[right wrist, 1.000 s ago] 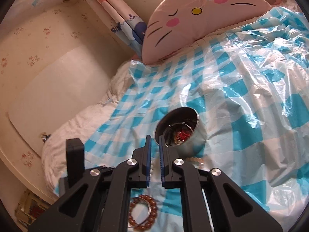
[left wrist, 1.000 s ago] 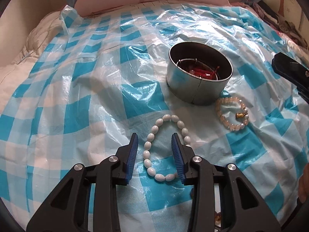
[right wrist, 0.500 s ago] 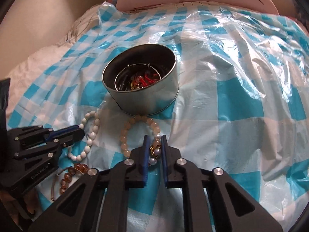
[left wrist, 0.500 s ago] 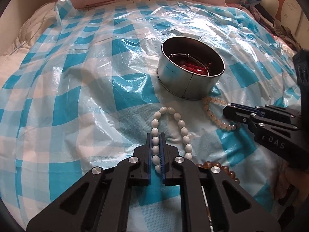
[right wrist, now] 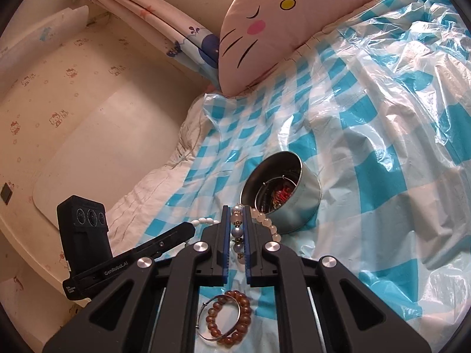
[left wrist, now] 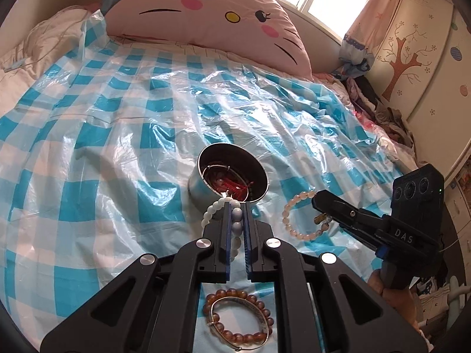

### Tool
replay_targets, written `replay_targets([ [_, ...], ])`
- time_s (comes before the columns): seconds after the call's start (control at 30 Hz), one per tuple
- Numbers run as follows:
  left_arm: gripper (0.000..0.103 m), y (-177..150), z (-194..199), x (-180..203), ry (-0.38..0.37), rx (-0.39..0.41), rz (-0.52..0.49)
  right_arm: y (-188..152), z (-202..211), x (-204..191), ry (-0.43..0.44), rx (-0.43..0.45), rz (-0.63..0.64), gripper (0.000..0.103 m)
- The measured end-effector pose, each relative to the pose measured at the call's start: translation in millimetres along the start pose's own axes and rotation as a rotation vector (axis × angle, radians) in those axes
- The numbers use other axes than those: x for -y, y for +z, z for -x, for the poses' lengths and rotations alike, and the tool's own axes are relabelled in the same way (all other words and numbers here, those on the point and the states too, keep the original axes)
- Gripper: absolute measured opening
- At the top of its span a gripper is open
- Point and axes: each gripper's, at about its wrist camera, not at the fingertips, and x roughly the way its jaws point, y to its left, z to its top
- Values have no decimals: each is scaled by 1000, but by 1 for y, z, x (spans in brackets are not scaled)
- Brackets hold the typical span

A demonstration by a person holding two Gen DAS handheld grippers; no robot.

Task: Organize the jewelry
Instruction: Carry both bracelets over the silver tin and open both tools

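Left wrist view, item 1: my left hand-held gripper point(left wrist: 237, 206), jaws clamped on white oval-bead bracelet point(left wrist: 210, 212), loop hanging off the bed. Round silver metal tin point(left wrist: 203, 189) lies straight ahead, just past tips, mouth up.
Item 2: my right hand-held gripper point(right wrist: 237, 209), pinching pale peach bead bracelet w/ charm point(right wrist: 266, 220); tin point(right wrist: 306, 203) ahead-right, near. Left looks nearer, better lined up.

1. The left gripper point(left wrist: 237, 206) is built of matte black plastic arms with triangular cut-outs; blue ribbed pads line its fingers point(left wrist: 226, 235).
2. Round silver screws are seen at the pivots.
3. The right gripper point(right wrist: 237, 210) is built alike; "DAS" is printed on its side.
4. "GenRobot.AI" is printed on the left unit.
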Motion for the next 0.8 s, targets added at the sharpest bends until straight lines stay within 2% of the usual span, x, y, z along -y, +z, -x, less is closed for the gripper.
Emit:
replay_targets([
  [0.13, 7, 14, 2, 11, -33, 24, -2, 6, 5, 1, 53, 42, -31, 9],
  [0.63, 7, 45, -37, 22, -95, 40, 39, 26, -6, 3, 90, 77, -55, 9],
  [0.7, 7, 49, -44, 20, -87, 37, 51, 32, -10, 1, 95, 82, -51, 9],
  [0.8, 7, 51, -64, 4, -11, 0, 104, 42, -24, 0, 90, 70, -40, 9],
])
